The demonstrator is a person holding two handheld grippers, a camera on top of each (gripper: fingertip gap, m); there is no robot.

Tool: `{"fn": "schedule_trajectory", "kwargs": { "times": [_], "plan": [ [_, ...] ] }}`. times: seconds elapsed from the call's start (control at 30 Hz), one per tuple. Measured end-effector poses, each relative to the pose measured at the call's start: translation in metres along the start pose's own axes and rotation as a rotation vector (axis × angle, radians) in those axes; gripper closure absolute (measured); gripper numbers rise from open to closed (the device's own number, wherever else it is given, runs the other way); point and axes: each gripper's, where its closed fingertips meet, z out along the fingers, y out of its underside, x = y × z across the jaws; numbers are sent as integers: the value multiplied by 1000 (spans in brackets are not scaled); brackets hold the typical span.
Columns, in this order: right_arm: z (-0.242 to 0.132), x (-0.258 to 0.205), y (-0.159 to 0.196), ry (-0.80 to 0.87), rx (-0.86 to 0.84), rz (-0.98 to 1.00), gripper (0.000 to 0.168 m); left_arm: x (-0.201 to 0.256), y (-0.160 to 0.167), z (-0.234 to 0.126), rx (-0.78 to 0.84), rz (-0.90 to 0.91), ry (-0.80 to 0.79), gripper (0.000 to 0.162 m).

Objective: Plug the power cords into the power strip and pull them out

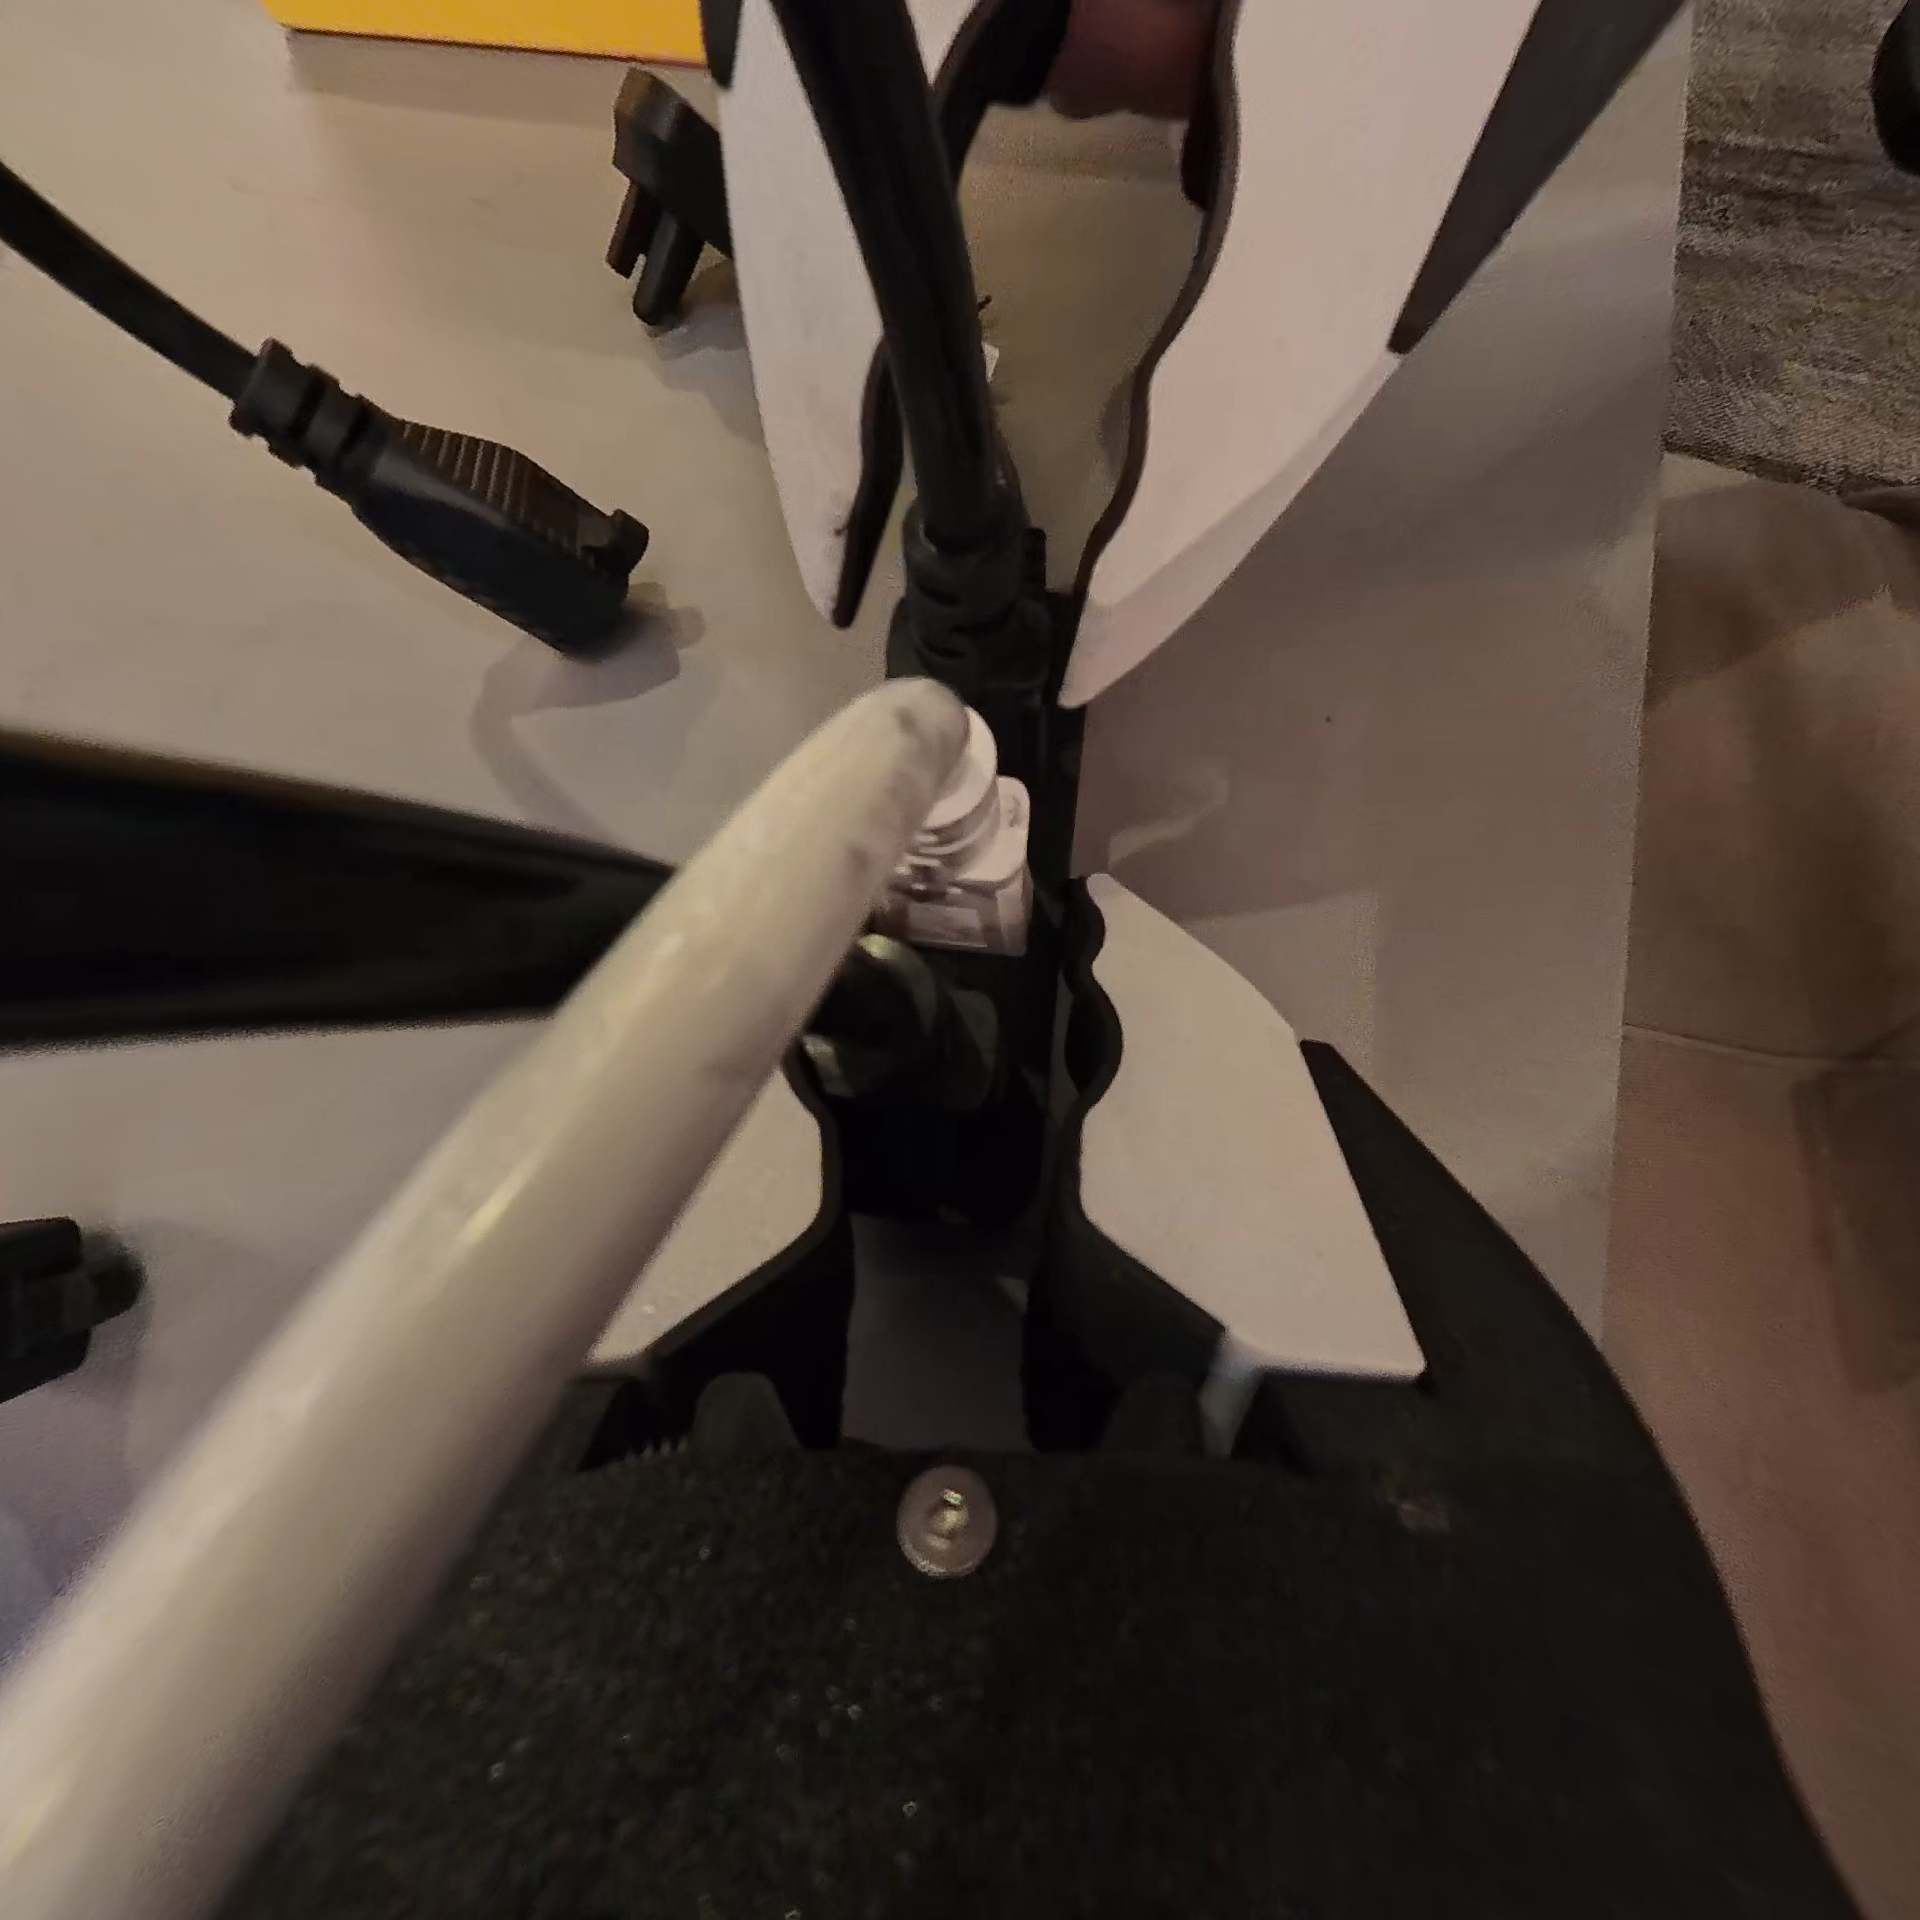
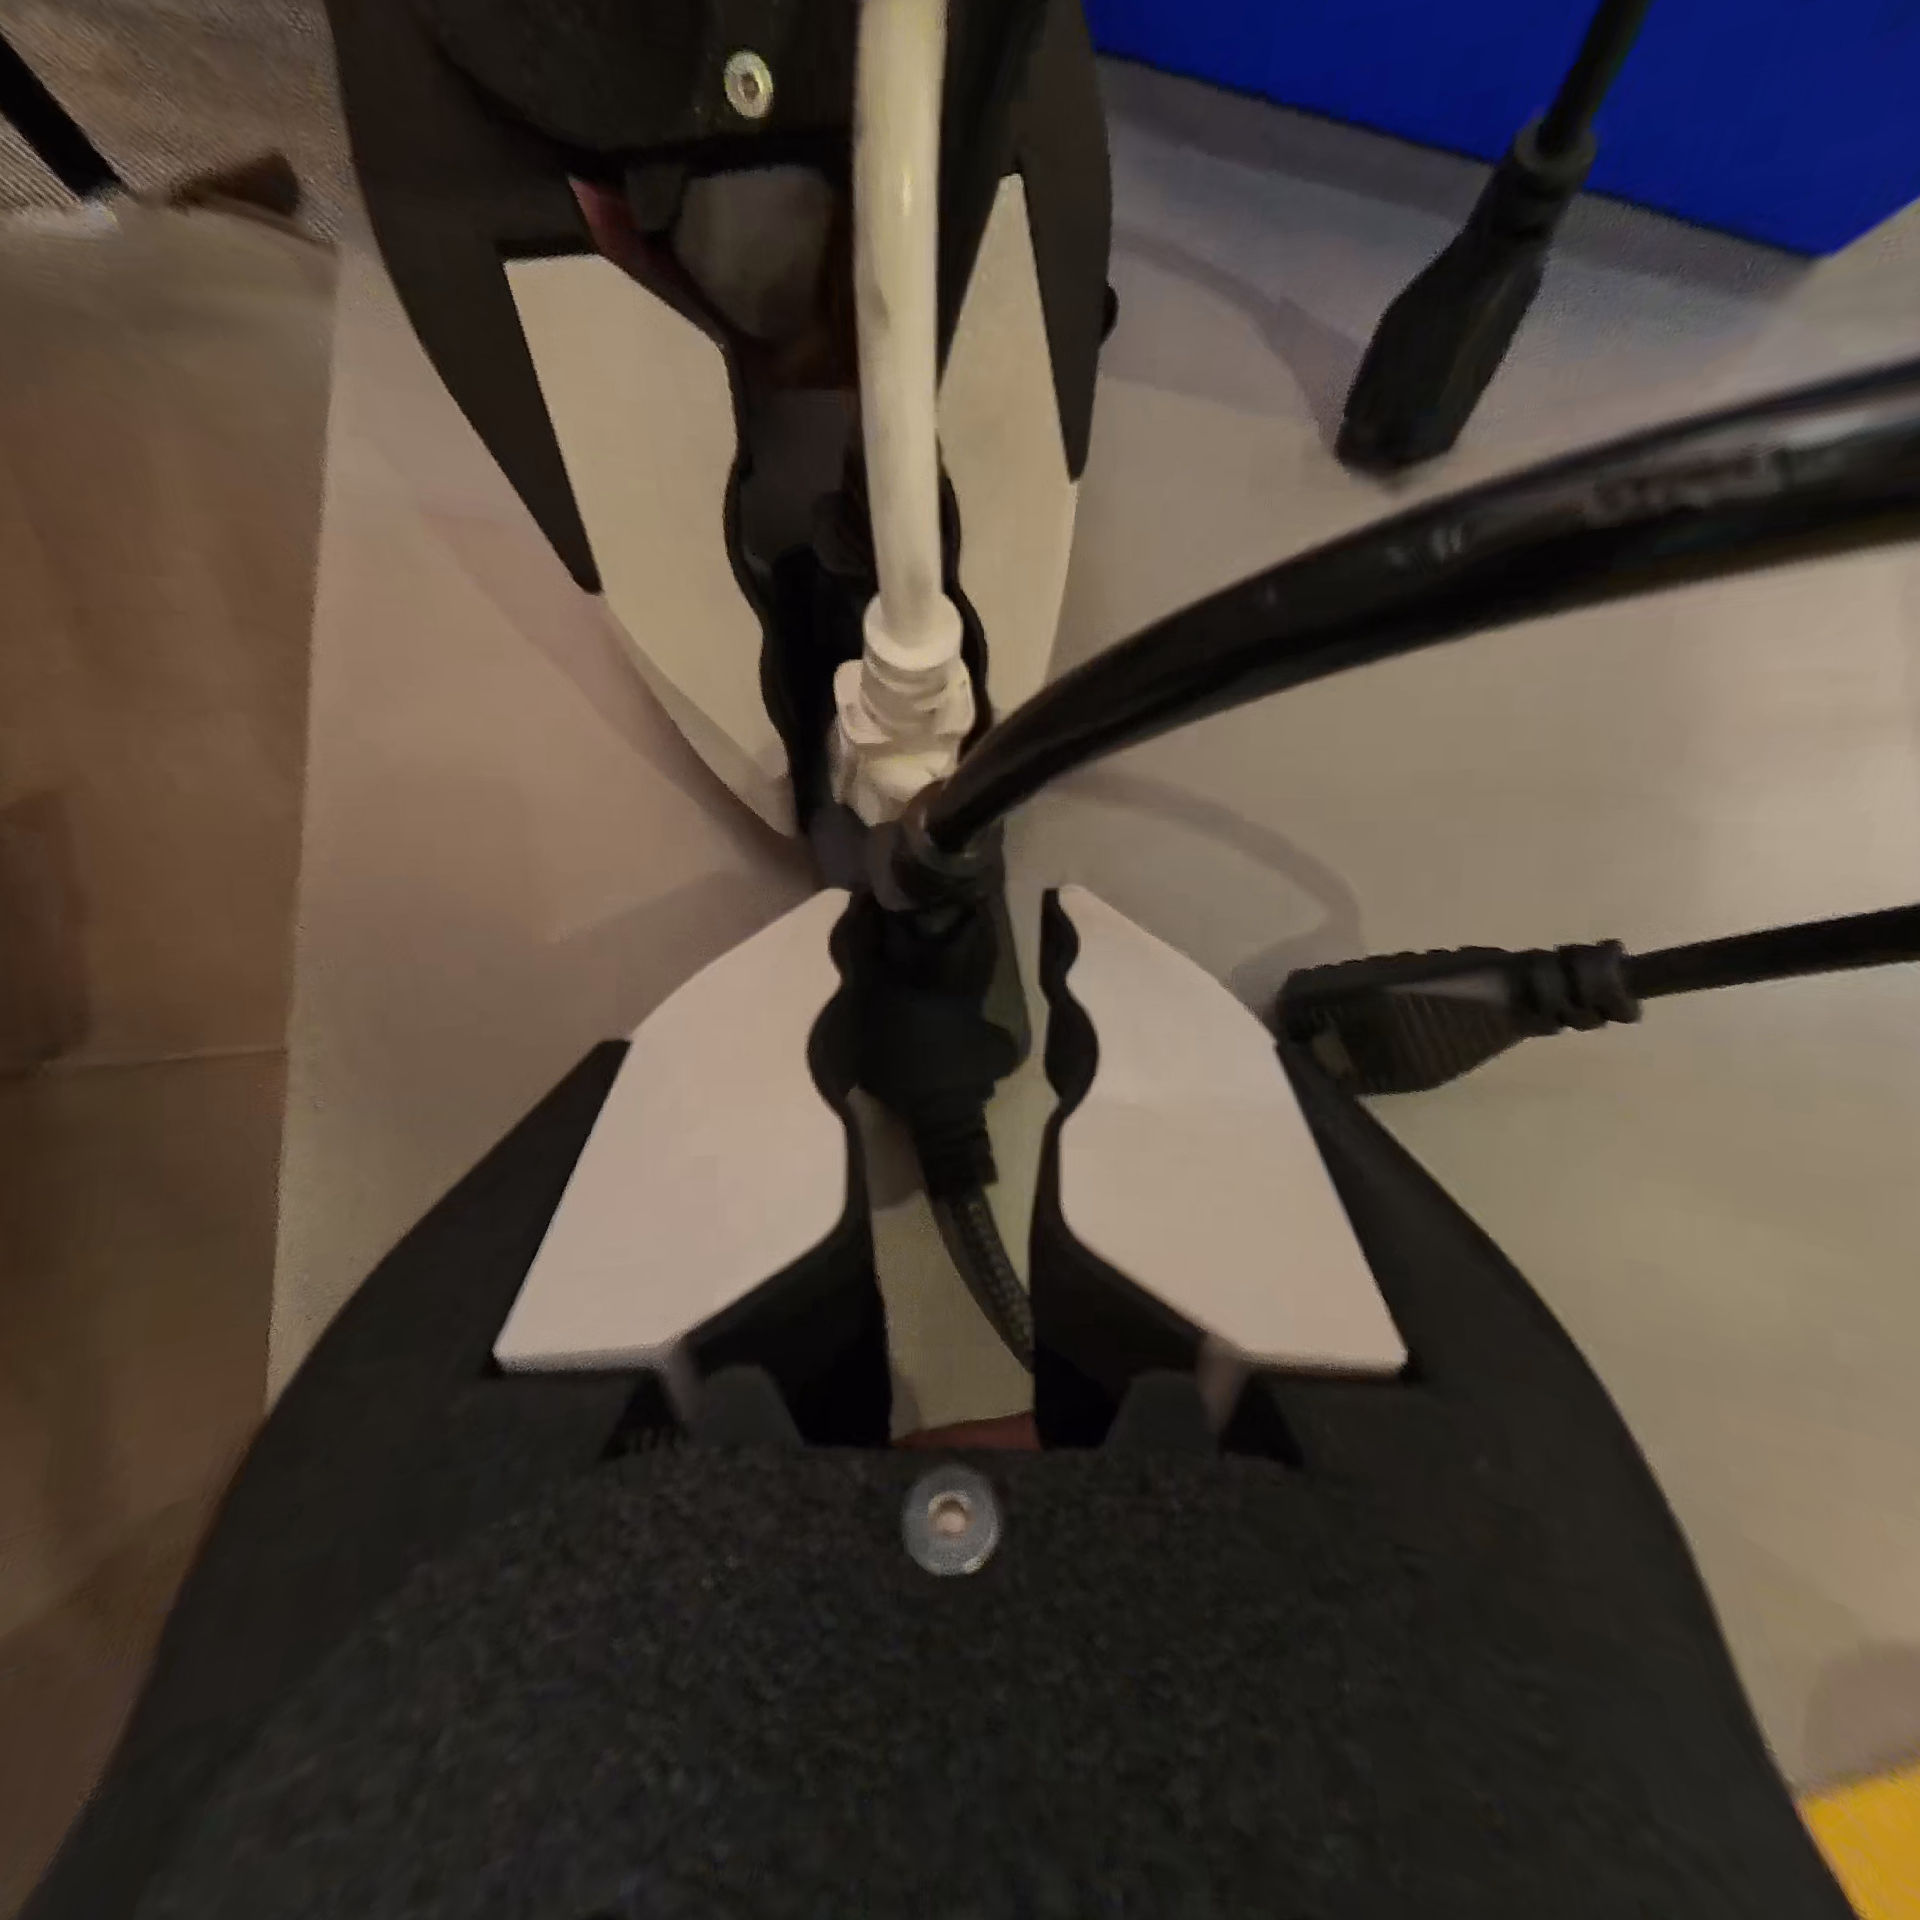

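My left gripper [image 1: 966, 935] is shut on a white plug [image 1: 961, 862] whose white cord [image 1: 520, 1195] runs past the camera at the lower left. My right gripper [image 2: 945, 914] is shut on a black plug [image 2: 914, 1029] with a braided cord [image 2: 997, 1268]. The two grippers meet tip to tip over the pale table [image 1: 312, 312]. The right gripper [image 1: 966, 644] enters the left wrist view from the top. The left gripper [image 2: 894, 769] enters the right wrist view from the top. A thick black cord [image 2: 1351, 582] ends where the plugs meet. I cannot make out the power strip.
Loose black plugs lie on the table [image 1: 488, 540] [image 1: 665, 208] [image 2: 1455, 322] [image 2: 1434, 1008]. A yellow thing [image 1: 468, 21] and a blue thing [image 2: 1558, 104] sit at the back. The table edge [image 1: 1652, 727] is close beside the grippers, with floor [image 1: 1787, 831] beyond. There is about 4 cm between the tips of the two grippers. The right tips stand about 30 cm off the yellow thing [image 1: 468, 21]. Look for it in the right wrist view [image 2: 1863, 1820] too.
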Motion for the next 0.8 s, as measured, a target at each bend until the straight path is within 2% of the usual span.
{"fn": "schedule_trajectory", "kwargs": {
  "times": [0.03, 0.13, 0.27, 0.5, 0.67, 0.8],
  "plan": [
    [0, 0, 1, 14, -33, -20, 136, 0, 0, 0, -1, -4, -1, 120],
    [10, -3, 8, 45, -120, -86, 135, 0, 0, 0, -2, -9, -2, 120],
    [13, -5, 1, 1, 21, -9, 139, 1, 0, 0, 0, -7, 4, 120],
    [10, -11, -6, -242, 233, 280, 140, 2, 0, -1, 2, -1, 14, 120],
    [9, -11, -1, -315, 283, 163, 139, 4, 2, -4, 4, 8, 41, 120],
    [14, -14, -5, -368, 301, 161, 142, 2, 2, -4, 3, 7, 30, 120]
  ]
}}
